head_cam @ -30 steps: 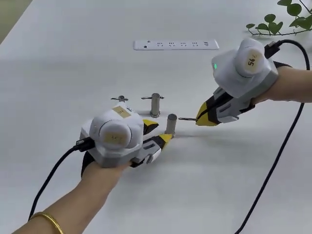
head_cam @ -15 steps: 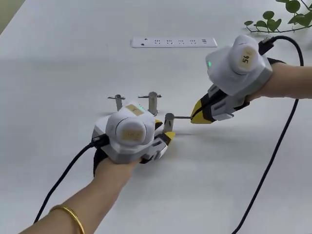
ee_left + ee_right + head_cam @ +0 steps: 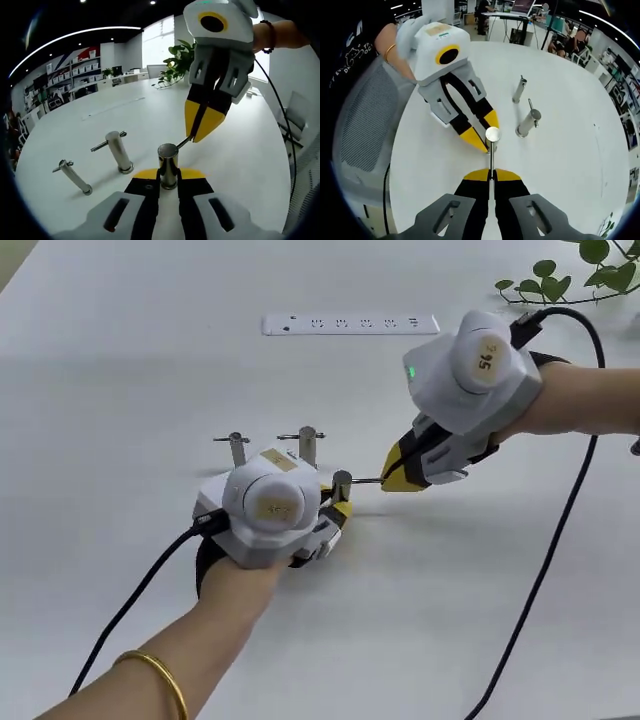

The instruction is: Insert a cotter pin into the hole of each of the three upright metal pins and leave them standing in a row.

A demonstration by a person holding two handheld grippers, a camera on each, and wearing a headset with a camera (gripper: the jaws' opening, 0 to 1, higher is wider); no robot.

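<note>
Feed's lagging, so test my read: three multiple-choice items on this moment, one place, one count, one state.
1. Which metal pin stands between the left gripper's fingers? A nearest the right gripper B middle C farthest
2. How many metal pins already carry a cotter pin? A none B two C three
3. The right gripper is: A open B shut on a cotter pin C shut on a metal pin

1 A: the held metal pin faces the right gripper.
2 B: the middle metal pin and far metal pin show crosspieces.
3 B: the cotter pin runs from its closed fingers.
</note>
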